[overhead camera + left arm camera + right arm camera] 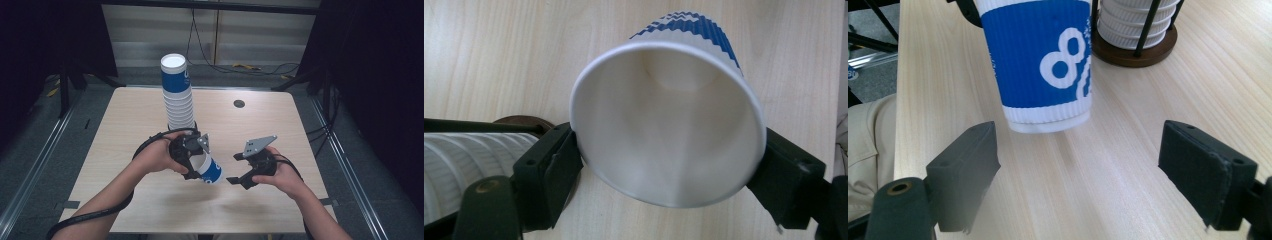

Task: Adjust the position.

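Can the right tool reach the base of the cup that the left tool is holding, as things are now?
Probably yes. The right tool is open and faces the base of the cup, which the left tool grips at the rim. Bare table lies between them, with nothing in the way.

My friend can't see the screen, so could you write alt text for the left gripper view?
A white paper cup with blue ribbing, its open mouth facing the camera, is squeezed at the rim between the left claw's two black jaws above a pale wooden table. A stack of cups lies at lower left.
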